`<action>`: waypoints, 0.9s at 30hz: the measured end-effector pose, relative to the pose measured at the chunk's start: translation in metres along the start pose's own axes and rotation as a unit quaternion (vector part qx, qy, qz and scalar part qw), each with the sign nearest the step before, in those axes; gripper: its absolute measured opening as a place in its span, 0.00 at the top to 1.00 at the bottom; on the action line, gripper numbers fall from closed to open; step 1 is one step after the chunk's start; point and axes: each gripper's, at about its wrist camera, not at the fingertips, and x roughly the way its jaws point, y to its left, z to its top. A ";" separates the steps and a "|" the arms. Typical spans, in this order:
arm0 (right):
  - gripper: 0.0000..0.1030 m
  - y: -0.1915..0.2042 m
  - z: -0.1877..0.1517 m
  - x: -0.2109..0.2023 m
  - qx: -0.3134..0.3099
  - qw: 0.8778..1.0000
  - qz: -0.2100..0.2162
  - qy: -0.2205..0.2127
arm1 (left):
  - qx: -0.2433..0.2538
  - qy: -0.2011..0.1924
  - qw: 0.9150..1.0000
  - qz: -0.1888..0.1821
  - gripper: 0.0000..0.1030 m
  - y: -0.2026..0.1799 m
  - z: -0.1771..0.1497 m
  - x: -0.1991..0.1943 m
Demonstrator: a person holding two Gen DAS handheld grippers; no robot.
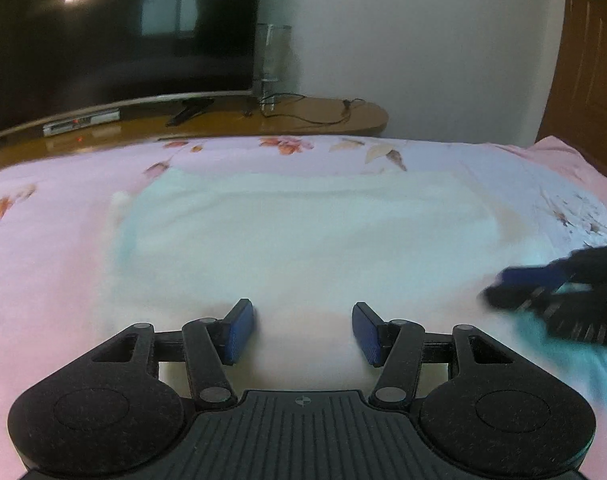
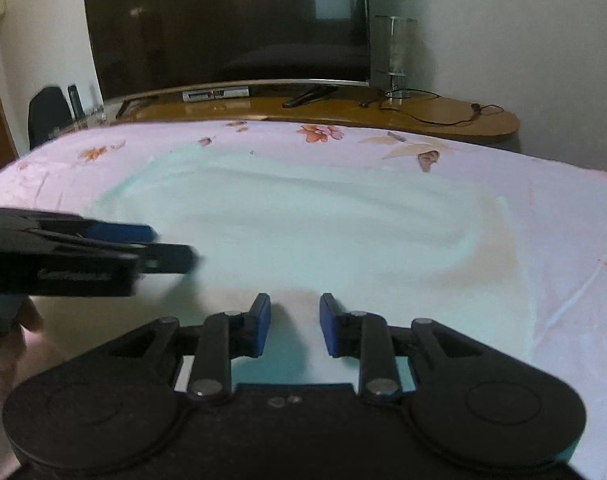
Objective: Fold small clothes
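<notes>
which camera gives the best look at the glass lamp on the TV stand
The right wrist view: the lamp stands whole beside the TV, shade, stem and base fairly sharp. In the left wrist view the lamp is blurred and the TV's edge hides its left side.

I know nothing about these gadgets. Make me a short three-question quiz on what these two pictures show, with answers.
1. True or false: the left gripper is clamped on cloth.
2. What lies flat on the pink floral bedsheet? A) pale mint-green garment B) striped socks C) blue jeans
3. Fill in: behind the bed, on the curved wooden desk, stands a large dark ____.

Key: 1 false, both it and the right gripper are open and hold nothing; 2 A; 3 television.
</notes>
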 end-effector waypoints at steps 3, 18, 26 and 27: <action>0.72 -0.032 -0.012 -0.015 0.016 0.999 -0.032 0.012 | -0.013 -0.008 1.000 0.012 0.46 0.022 -0.021 -0.027; 0.69 0.040 -0.030 -0.029 0.053 0.998 0.014 -0.006 | -0.033 0.001 0.999 0.036 0.26 -0.027 -0.031 -0.037; 0.69 0.006 -0.053 -0.052 0.054 0.997 -0.048 -0.007 | -0.038 -0.012 0.997 0.066 0.26 0.013 -0.061 -0.072; 0.69 -0.006 -0.059 -0.059 0.069 0.996 -0.061 -0.009 | -0.044 -0.012 0.997 0.064 0.26 0.018 -0.062 -0.074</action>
